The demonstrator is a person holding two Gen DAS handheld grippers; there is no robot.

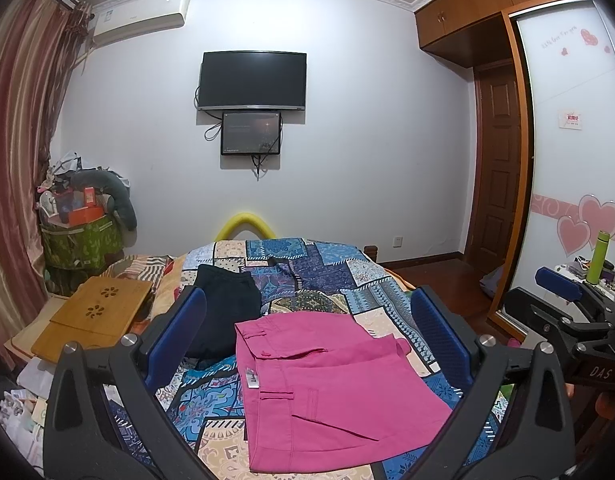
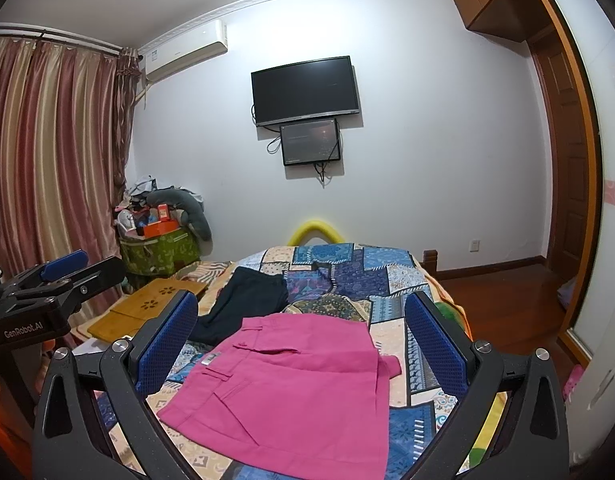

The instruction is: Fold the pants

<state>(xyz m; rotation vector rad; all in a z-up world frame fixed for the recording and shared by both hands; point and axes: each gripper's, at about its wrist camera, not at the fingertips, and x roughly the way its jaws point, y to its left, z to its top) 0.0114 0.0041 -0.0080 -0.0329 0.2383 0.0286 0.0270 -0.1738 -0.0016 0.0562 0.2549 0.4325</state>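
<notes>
I hold my left gripper (image 1: 307,336) and right gripper (image 2: 301,332) spread wide, empty, above the folded magenta cotton pants (image 1: 327,392) lying at the patchwork-quilted bed's (image 1: 387,280) near edge. Beyond, a dark navy folded garment (image 1: 227,304) sits toward its left side.

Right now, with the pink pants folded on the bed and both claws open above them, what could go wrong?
1. One corner of the pink pants sticks out on the right; a careless grab there might undo the fold.
2. The dark pants lie right beside the pink ones, perhaps touching, so a claw could snag both.
3. The left claw and right claw hover close together and could bump.
</notes>
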